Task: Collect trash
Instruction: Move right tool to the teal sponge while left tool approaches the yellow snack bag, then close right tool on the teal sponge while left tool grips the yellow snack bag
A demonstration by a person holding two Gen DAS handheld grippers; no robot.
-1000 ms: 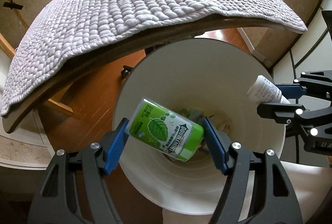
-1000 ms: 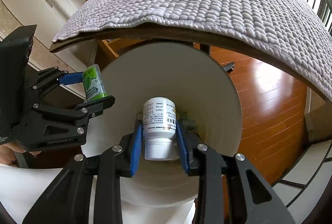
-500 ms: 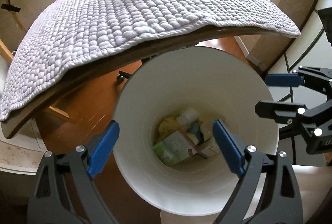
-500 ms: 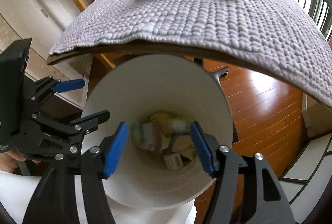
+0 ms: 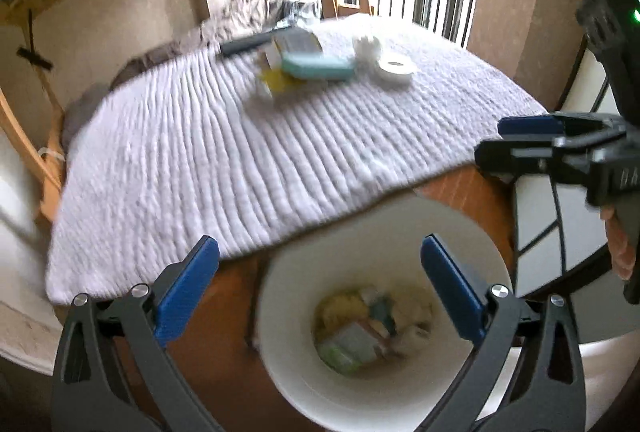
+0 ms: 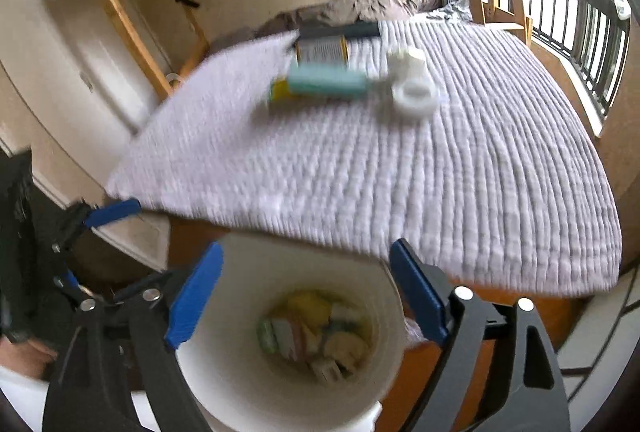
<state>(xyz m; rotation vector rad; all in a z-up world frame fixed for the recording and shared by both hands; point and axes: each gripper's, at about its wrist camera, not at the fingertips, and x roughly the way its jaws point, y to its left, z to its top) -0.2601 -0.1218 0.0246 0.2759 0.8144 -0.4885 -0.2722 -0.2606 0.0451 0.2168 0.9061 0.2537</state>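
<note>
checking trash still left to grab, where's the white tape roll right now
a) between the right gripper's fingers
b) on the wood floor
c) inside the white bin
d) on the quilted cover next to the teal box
d: the white tape roll lies on the quilted cover just beside the teal box, well clear of the white bin, and the right gripper is open with nothing between its fingers.

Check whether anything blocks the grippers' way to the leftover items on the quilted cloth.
Nothing visible does. Left gripper and right gripper, both open and empty, hang over the white bin; bare quilted cloth lies between them and the teal box and tape roll.
</note>
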